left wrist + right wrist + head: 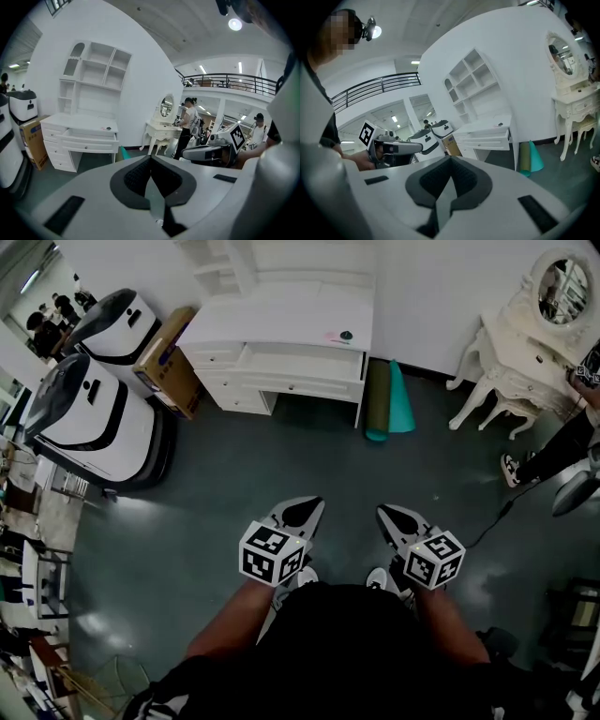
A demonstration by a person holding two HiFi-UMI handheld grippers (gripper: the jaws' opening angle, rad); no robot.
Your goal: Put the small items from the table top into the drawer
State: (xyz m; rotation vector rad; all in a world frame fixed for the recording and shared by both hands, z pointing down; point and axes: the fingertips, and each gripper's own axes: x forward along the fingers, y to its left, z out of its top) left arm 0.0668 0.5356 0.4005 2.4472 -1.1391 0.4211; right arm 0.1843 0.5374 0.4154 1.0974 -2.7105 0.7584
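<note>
Small items [343, 335], one dark and one pinkish, lie near the right end of the white worktop [281, 310], too small to make out more. Just under the worktop the drawer [302, 362] stands pulled out. The person stands on the dark floor [234, 465], well apart from this desk, with both forearms stretched forward and the hands side by side. The left gripper [302, 514] and the right gripper [397, 519] both point toward the desk and a little downward. In the left gripper view the jaws are pressed together with nothing between them, and the right gripper view shows the same: clenched and empty. Neither gripper touches anything. Beside the right end of the desk, two rolled mats [386, 399] lie on the floor.
</note>
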